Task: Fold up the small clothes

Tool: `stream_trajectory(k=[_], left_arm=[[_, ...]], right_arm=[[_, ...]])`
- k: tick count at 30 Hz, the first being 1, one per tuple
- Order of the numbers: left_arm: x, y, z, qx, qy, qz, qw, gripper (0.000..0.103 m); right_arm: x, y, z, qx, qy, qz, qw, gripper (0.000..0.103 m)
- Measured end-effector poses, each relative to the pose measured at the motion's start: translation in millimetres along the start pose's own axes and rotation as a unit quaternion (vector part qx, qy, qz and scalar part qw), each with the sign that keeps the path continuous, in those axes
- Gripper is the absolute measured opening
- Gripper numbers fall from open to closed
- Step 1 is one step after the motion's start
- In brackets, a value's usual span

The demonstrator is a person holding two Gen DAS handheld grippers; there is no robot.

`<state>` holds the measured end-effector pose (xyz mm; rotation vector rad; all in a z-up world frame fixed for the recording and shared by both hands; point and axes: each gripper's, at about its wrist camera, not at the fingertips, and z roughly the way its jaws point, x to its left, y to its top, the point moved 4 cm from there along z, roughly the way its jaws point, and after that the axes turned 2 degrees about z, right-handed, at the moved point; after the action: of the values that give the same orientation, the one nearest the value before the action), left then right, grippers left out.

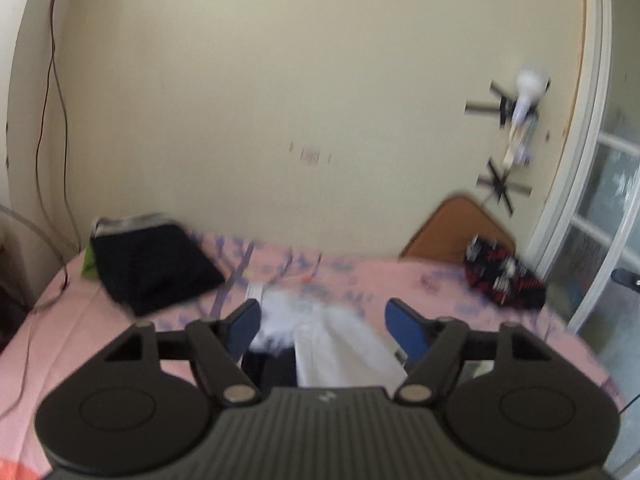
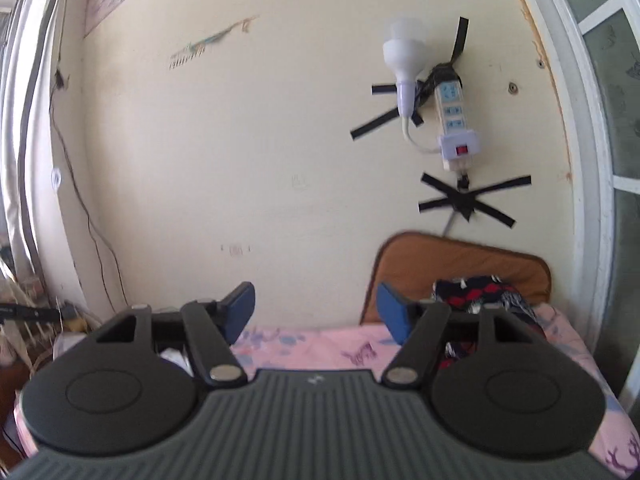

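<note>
Black ribbed claw, blue pads, silver pivots.

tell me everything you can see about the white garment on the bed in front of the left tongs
The white garment lies on the pink floral bedsheet, directly below and ahead of the left tongs. It looks like soft, thin fabric. A smoother, flat panel runs toward the camera; the far end is bunched and fuzzy, though motion blur hides detail. A dark item sits beside it at the near left edge. The tongs stand open on either side of it, pads not pressing the cloth.
</note>
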<state>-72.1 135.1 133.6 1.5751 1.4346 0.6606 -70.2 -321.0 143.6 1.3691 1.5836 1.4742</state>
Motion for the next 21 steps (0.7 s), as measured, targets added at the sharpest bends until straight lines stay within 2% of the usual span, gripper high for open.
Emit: stream_trajectory(k=[4, 6, 9, 11, 12, 13, 14, 15, 16, 17, 19, 20, 21], left_arm=[[16, -56, 34, 0.076, 0.029, 0.000, 0.9967, 0.082], [21, -77, 48, 0.113, 0.026, -0.004, 0.9932, 0.086], [23, -102, 69, 0.165, 0.024, -0.011, 0.9860, 0.090], [19, -119, 77, 0.195, 0.025, -0.011, 0.9805, 0.077], [16, -126, 78, 0.205, 0.015, -0.007, 0.9786, 0.050], [13, -132, 76, 0.211, 0.007, -0.001, 0.9775, 0.028], [8, -135, 69, 0.206, 0.011, 0.014, 0.9784, 0.018], [3, -139, 60, 0.212, 0.005, 0.017, 0.9772, 0.007], [0, -141, 50, 0.217, -0.008, 0.009, 0.9760, 0.007], [-6, -140, 36, 0.222, -0.020, 0.003, 0.9749, 0.006], [-11, -136, 1, 0.223, -0.033, 0.023, 0.9741, 0.007], [-13, -134, -15, 0.228, -0.036, 0.039, 0.9723, 0.007], [-13, -129, -30, 0.233, -0.033, 0.057, 0.9701, 0.014]], right_arm=[[24, -72, 8, 0.094, 0.046, -0.049, 0.993, 0.070], [32, -98, 18, 0.129, 0.034, -0.096, 0.986, 0.070], [25, -107, 45, 0.149, -0.001, -0.161, 0.976, 0.071], [13, -102, 70, 0.154, -0.008, -0.153, 0.976, 0.073], [10, -103, 80, 0.163, -0.001, -0.135, 0.977, 0.080], [7, -108, 88, 0.181, 0.006, -0.116, 0.977, 0.083], [3, -116, 100, 0.203, 0.008, -0.107, 0.973, 0.083], [3, -126, 106, 0.223, 0.015, -0.112, 0.968, 0.065], [9, -133, 103, 0.240, 0.029, -0.130, 0.962, 0.043], [15, -137, 99, 0.252, 0.043, -0.144, 0.956, 0.010], [26, -126, 72, 0.246, 0.100, -0.144, 0.953, 0.011], [30, -118, 51, 0.250, 0.145, -0.143, 0.947, 0.011], [34, -116, 34, 0.267, 0.192, -0.147, 0.933, 0.013]])
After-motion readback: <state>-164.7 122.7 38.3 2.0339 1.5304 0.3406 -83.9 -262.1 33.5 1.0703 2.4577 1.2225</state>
